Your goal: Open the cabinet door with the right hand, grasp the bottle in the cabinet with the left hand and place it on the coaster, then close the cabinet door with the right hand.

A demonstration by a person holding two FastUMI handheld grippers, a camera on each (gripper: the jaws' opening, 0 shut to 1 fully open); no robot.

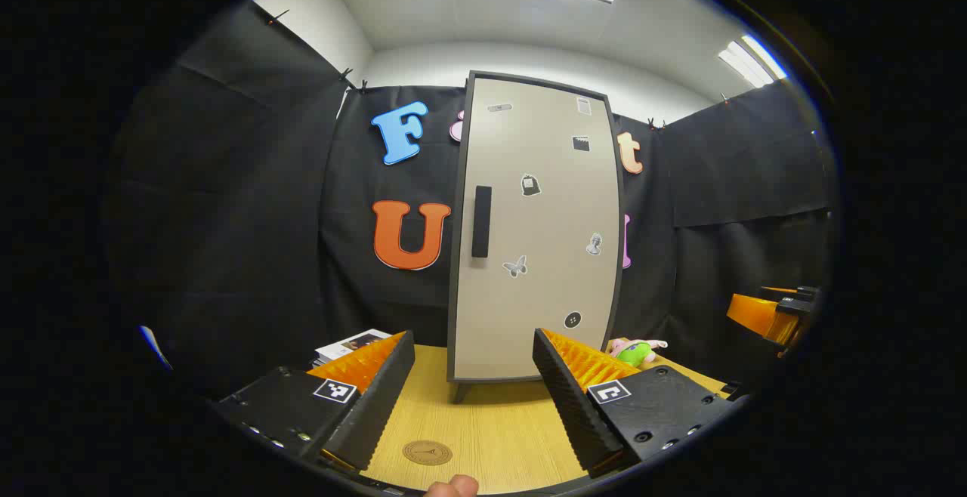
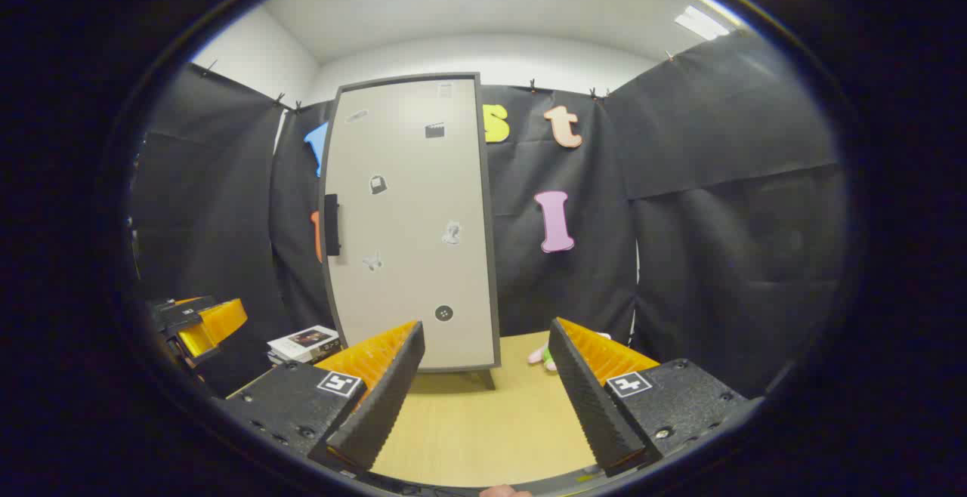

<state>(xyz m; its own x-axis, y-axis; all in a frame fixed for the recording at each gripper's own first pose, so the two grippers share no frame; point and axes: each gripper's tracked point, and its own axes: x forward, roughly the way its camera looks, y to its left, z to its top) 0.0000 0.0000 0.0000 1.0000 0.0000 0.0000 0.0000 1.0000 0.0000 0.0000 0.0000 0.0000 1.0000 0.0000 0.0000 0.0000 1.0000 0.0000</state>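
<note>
A tall beige cabinet [image 1: 536, 233] stands at the back of the wooden table, its door closed, with a dark handle [image 1: 481, 221] on the door's left side. The same cabinet [image 2: 412, 225] and its handle [image 2: 331, 225] stand left of centre in the right gripper view. A round brown coaster [image 1: 427, 452] lies on the table close in front of my left gripper [image 1: 474, 368], which is open and holds nothing. My right gripper [image 2: 487, 357] is open too, some way back from the cabinet. The bottle is hidden behind the door. The other gripper [image 1: 774, 314] shows at the far right.
A small stack of booklets [image 1: 353, 344] lies left of the cabinet on the table [image 1: 491, 429]. A pink and green plush toy [image 1: 637, 351] lies to the cabinet's right. Black cloth walls close in the booth on all sides.
</note>
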